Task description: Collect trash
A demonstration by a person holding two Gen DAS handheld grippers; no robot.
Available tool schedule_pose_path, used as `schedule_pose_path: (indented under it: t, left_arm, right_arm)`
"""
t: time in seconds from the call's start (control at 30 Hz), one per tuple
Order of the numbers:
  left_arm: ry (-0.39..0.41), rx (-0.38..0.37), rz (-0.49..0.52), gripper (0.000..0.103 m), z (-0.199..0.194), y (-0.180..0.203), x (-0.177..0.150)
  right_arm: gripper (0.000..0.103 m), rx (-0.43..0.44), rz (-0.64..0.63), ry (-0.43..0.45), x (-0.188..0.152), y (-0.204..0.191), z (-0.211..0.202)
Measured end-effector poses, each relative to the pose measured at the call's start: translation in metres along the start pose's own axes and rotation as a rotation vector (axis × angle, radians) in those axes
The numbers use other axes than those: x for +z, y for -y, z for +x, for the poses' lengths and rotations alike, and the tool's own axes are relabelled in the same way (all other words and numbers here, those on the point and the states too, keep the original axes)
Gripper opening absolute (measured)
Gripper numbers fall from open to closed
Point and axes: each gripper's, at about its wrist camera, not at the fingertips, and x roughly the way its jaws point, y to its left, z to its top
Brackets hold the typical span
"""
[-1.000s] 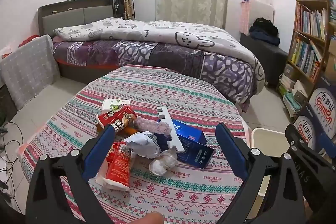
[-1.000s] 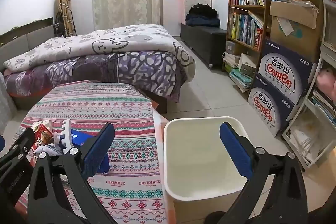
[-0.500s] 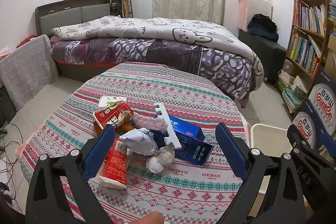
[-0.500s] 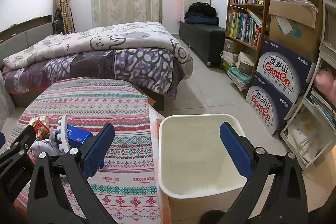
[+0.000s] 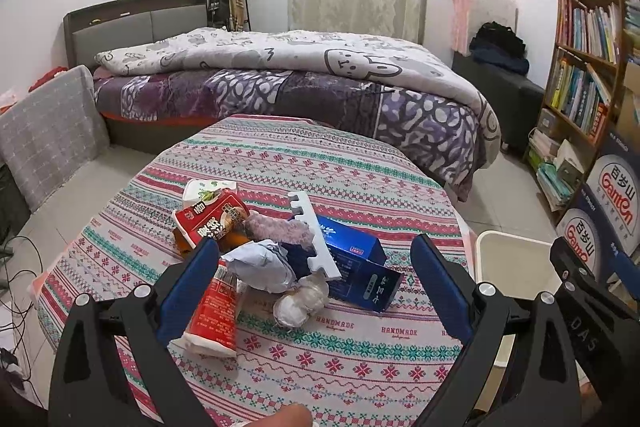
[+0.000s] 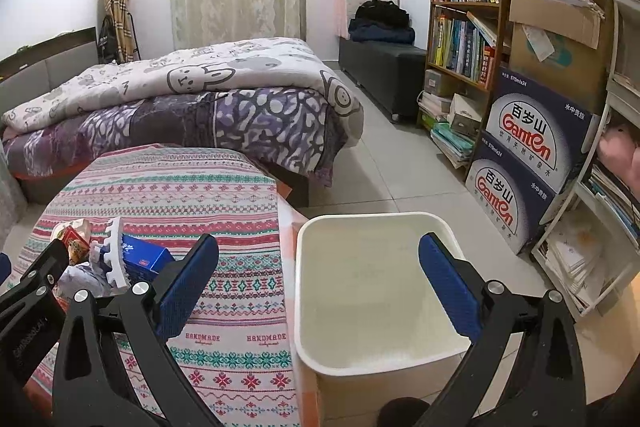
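While both grippers hang over the table edge w/ jaws spread wide and holding nothing, the trash sits in one heap on the round table [image 5: 280, 163], which is covered w/ a striped patterned cloth; left gripper [image 5: 316, 283] faces the heap straight on, its blue pads either side of it in view but not touching anything; right gripper [image 6: 320, 279] looks at the white bin [image 6: 384, 227], which stands on the floor just beside the table's right edge, inside looks bare. Heap, left to right: red tube [image 5: 214, 311] lying on its side near the left pad; red snack packet [image 5: 210, 219] behind it w/ a white-green wrapper [image 5: 202, 189] at its far side; crumpled grey-white bag [image 5: 260, 265] in the middle; fuzzy pinkish piece [image 5: 280, 229] above it; white toothed foam strip [image 5: 314, 235] leaning across a blue box [image 5: 356, 259]; whitish crumpled wad [image 5: 300, 301] at the near side, touching the box. Bed [image 5: 304, 67] w/ cartoon quilt beyond table; bookshelf [image 6: 464, 19] and Ganten cartons [image 6: 524, 155] at right.
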Motion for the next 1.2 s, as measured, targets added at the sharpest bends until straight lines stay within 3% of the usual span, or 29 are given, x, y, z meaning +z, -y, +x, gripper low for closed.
schedule_pose_path:
  t: [0.07, 0.6, 0.8, 0.93, 1.1, 1.2]
  left_arm:
    - [0.028, -0.012, -0.015, 0.094, 0.0, 0.0, 0.0]
    - [0.018, 0.011, 0.019, 0.094, 0.002, 0.0, -0.003]
    - [-0.029, 0.014, 0.008, 0.094, 0.006, -0.005, -0.005]
    - [-0.036, 0.075, 0.071, 0.094, 0.011, -0.009, -0.004]
    - [-0.116, 0.122, 0.089, 0.094, 0.021, -0.024, -0.001]
    - [-0.162, 0.114, 0.059, 0.094, 0.026, -0.031, 0.001]
  right_arm:
    - [0.096, 0.004, 0.007, 0.004, 0.0, 0.0, 0.0]
    - [0.096, 0.014, 0.026, -0.012, -0.003, 0.0, 0.003]
    - [0.096, 0.028, 0.043, -0.023, -0.006, -0.003, 0.006]
    - [0.096, 0.077, 0.1, -0.058, -0.006, -0.007, 0.007]
    - [0.096, 0.103, 0.114, -0.081, -0.001, -0.012, 0.006]
    - [0.096, 0.097, 0.087, -0.072, -0.001, -0.015, 0.007]
